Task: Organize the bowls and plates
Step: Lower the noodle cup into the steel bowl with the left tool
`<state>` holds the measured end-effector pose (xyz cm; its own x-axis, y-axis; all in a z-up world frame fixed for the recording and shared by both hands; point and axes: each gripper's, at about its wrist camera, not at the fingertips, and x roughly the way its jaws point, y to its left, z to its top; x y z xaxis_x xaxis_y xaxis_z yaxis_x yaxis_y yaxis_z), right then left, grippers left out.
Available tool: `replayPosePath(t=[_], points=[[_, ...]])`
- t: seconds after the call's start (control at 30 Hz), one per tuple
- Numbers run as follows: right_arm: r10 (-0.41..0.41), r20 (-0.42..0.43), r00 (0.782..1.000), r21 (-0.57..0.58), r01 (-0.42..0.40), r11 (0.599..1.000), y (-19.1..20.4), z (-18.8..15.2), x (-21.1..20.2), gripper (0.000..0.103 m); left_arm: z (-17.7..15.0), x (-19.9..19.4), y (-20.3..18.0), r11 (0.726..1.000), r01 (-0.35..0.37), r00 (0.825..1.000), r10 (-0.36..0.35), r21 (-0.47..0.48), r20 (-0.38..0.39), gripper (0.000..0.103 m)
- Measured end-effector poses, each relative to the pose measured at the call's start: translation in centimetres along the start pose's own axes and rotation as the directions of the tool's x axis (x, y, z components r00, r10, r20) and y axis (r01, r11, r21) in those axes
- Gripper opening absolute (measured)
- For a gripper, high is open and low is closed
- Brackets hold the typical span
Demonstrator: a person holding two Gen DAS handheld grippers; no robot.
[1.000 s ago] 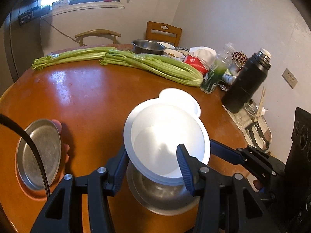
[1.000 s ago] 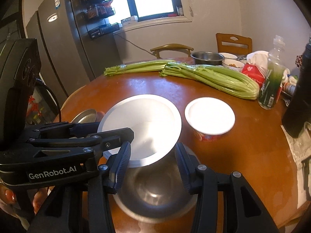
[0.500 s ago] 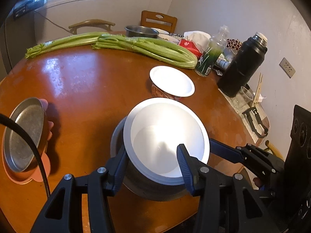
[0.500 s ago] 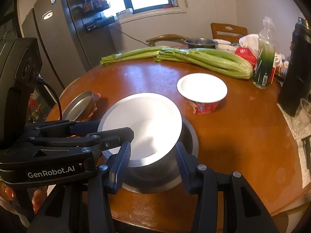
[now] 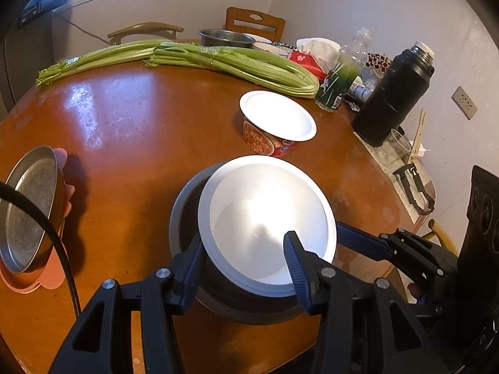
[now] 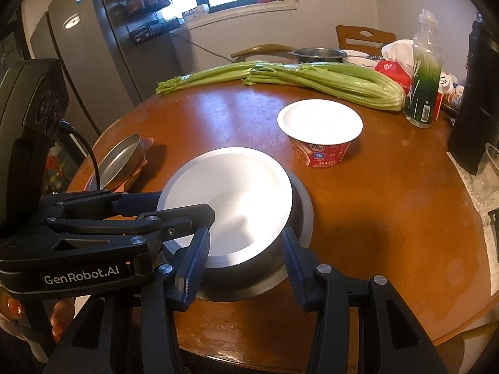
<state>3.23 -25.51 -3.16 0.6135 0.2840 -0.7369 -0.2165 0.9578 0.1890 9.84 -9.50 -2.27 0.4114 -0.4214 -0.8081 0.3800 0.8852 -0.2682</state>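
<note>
- While we grip it from two sides, the white plate [image 5: 268,205] hangs tilted over a dark steel bowl [image 5: 184,212] in the lower middle of both views. Its near edge dips below the bowl's rim, and we cannot tell whether the two touch.
- Our left gripper [image 5: 243,237] is closed narrowly on the plate's near-left rim, with one finger outside and below the rim and the other lying over the pale inside.
- Our right gripper [image 6: 244,232] takes the plate's opposite side at a similarly narrow gap, and the rim sits between its ribbed pads [image 6: 196,249].
- In the right wrist view the left gripper reaches in from the left edge to the plate's rim.
- The bowl rests on the round wooden table [image 5: 124,124], close to its near edge.
- Just beyond, toward the upper right, stands a red instant-noodle cup [image 5: 277,118] with a white lid, apart from the bowl.
- At the left edge a metal dish [image 5: 28,202] leans tilted on a pink tray [image 5: 46,277].
- Across the far side lie two celery bunches [image 5: 234,62]. A green bottle [image 5: 340,78] and a black flask [image 5: 393,93] stand to their right, and a steel pot [image 5: 226,37] sits behind them.
</note>
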Motion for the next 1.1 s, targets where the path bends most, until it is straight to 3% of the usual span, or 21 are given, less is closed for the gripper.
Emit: replayPosePath(t=[1.1], points=[[-0.009, -0.028, 1.0, 0.006, 0.009, 1.0, 0.0, 0.0, 1.4, 0.049, 0.0, 0.8, 0.8, 1.0, -0.024, 1.0, 0.024, -0.016, -0.016, 0.05]])
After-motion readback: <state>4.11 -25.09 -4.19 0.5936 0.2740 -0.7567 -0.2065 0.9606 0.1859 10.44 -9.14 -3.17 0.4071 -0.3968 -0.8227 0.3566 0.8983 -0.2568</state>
